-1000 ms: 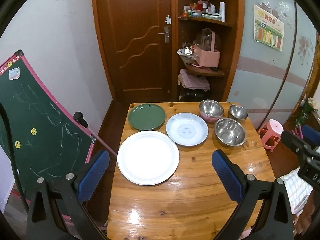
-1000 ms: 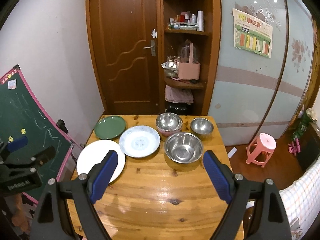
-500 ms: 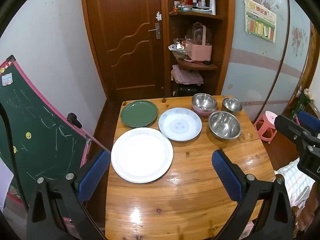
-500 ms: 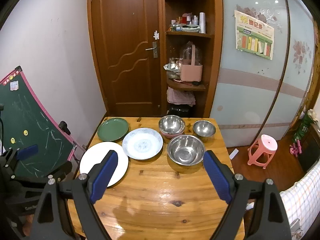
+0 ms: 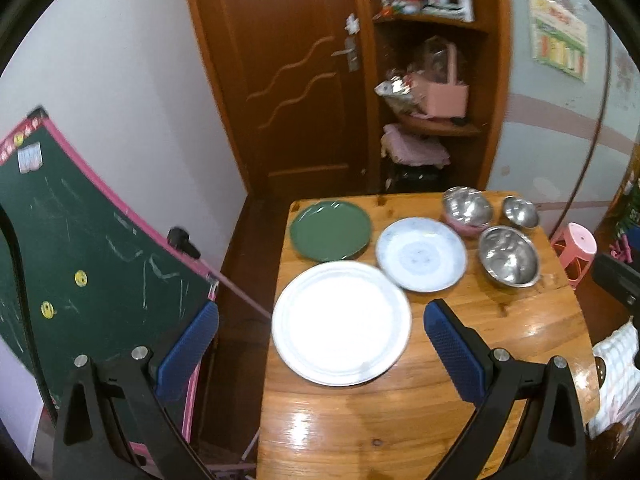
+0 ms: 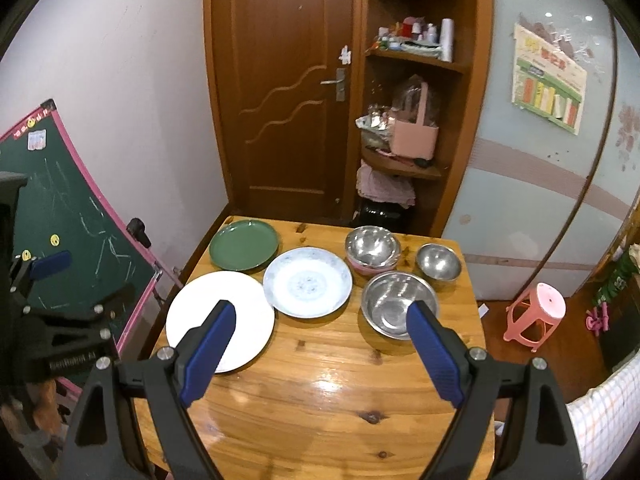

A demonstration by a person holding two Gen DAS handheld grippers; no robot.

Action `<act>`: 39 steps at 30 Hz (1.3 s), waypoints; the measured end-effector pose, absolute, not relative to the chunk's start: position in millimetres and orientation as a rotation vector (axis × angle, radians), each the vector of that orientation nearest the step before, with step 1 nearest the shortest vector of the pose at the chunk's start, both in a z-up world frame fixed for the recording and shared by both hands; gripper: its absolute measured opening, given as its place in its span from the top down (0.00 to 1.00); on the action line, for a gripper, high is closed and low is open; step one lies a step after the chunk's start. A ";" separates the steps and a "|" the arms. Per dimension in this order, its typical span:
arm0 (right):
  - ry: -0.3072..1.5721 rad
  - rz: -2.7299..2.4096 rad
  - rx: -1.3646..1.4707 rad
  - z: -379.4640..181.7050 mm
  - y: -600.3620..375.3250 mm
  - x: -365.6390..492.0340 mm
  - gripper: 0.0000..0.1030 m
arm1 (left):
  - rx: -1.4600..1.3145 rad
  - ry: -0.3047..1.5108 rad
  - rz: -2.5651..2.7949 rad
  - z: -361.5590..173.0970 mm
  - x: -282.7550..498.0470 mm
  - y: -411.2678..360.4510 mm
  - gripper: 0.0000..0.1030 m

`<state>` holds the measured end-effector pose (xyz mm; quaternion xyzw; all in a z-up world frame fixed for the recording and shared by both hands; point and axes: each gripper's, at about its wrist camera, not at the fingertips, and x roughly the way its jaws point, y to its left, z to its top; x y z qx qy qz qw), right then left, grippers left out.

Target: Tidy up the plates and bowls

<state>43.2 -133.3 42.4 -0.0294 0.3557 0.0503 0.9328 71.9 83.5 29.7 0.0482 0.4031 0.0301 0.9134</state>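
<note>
At center frame, round white plate (image 5: 341, 322) lies flat on glossy wooden desk (image 5: 420, 420); both grippers' fingers (image 5: 188, 350) (image 6: 434, 356) spread, empty.

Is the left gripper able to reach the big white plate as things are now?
Probably yes. The left gripper is open and empty above the white plate, which lies uncovered at the table's left edge. Nothing stands between them; only the blue patterned plate sits very close to its far rim.

Left tool (image 5: 318, 336) swung leftward, nearer white plate (image 5: 341, 322).
</note>
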 end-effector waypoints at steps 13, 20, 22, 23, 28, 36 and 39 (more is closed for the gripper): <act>0.996 0.173 0.039 -53.5 -107.0 133.1 0.15 | -0.027 1.014 0.085 -91.2 161.4 177.0 0.07; 1.161 0.218 0.105 -121.7 -90.3 168.4 0.24 | -0.105 1.103 0.048 -149.8 196.1 203.5 0.21; 1.208 0.237 0.134 -139.4 -85.5 174.8 0.29 | -0.159 1.152 0.028 -167.1 205.1 212.6 0.27; 1.231 0.250 0.151 -148.6 -83.3 179.8 0.31 | -0.175 1.167 0.024 -172.5 206.7 215.0 0.31; 1.299 0.276 0.191 -181.9 -72.3 199.0 0.38 | -0.244 1.241 -0.002 -206.4 219.3 230.4 0.47; 1.378 0.278 0.250 -219.6 -70.0 222.8 0.48 | -0.295 1.315 -0.042 -233.4 226.5 232.8 0.62; 1.392 0.278 0.268 -227.5 -69.2 229.3 0.53 | -0.306 1.330 -0.057 -236.7 228.5 233.1 0.72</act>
